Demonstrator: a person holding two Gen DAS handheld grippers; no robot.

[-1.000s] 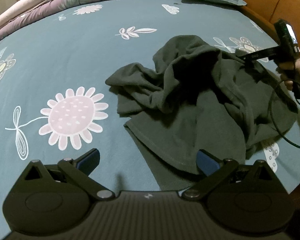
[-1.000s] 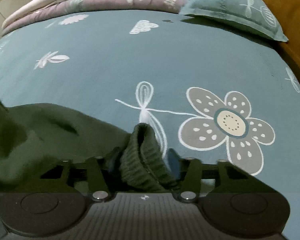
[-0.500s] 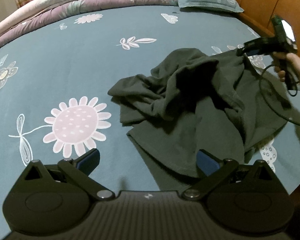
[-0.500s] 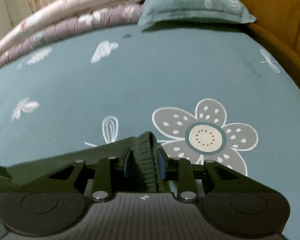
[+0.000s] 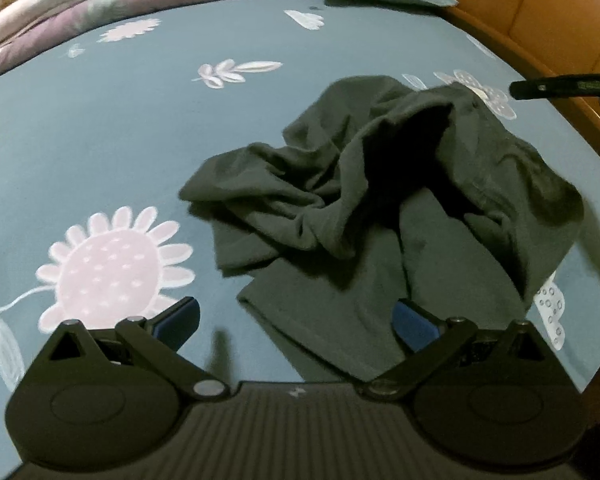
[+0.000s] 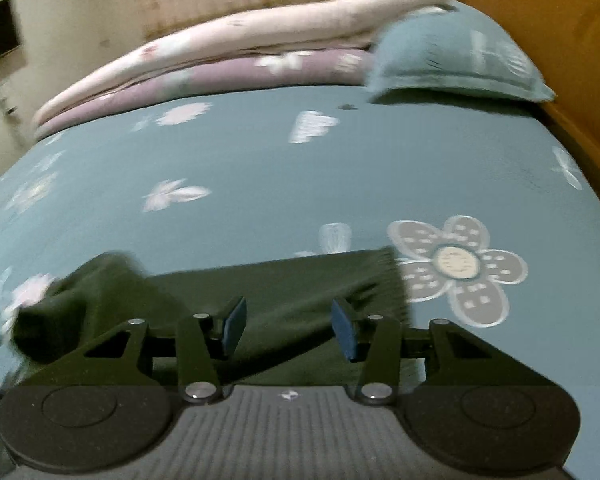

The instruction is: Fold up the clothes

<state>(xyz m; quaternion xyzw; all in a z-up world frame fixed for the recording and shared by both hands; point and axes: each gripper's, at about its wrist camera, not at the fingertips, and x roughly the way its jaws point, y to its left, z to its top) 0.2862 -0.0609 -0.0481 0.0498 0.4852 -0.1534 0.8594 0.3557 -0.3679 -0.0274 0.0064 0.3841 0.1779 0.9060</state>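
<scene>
A dark green garment (image 5: 380, 200) lies crumpled on the blue flowered bedsheet (image 5: 120, 120). My left gripper (image 5: 296, 320) hovers wide open over its near hem, its pads clear of the cloth. In the right wrist view the same garment (image 6: 292, 288) lies spread flat below my right gripper (image 6: 288, 326), whose jaws are opening with nothing pinched between them. A ribbed edge of the cloth (image 6: 392, 280) ends beside a grey flower print. The right gripper's tip (image 5: 560, 86) also shows at the right edge of the left wrist view, above the garment.
Folded pink and purple quilts (image 6: 240, 64) and a blue pillow (image 6: 460, 64) lie at the head of the bed. An orange wooden bed frame (image 5: 540, 20) runs along the right side. The sheet stretches bare to the left of the garment.
My right gripper let go of the ribbed cuff, opened and rose away from it; the cloth now lies flat. The left gripper came slightly closer to the hem.
</scene>
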